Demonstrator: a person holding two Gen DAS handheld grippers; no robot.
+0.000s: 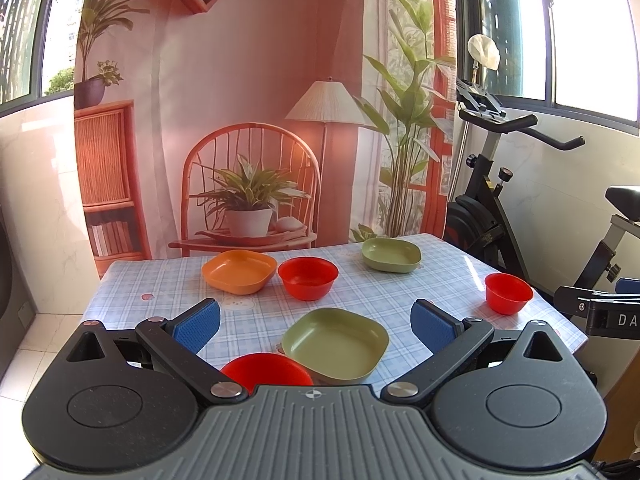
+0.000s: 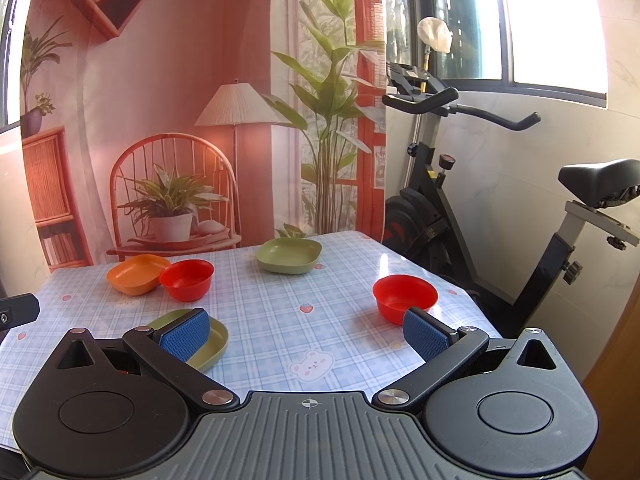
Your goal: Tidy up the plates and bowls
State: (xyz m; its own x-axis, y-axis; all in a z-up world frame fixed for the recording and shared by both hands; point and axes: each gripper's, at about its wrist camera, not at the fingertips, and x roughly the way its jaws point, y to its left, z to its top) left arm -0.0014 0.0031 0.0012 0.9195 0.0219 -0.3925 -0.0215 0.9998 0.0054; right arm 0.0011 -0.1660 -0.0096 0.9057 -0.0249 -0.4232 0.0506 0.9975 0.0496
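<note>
Between the left gripper's (image 1: 316,326) wide-apart, empty jaws, a green plate (image 1: 335,345); right gripper (image 2: 307,332) likewise spread.

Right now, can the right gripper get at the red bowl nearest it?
Probably yes. The right gripper is open, and the red bowl sits just ahead, by its right finger, upright, with bare tablecloth around it.

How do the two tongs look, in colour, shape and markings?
The left tongs and right tongs look alike: black linkage arms with silver pivot screws, blue textured pads, round black discs on either side, and a grey ribbed base with a small crosshair mark. No hands or sleeves are in view.
</note>
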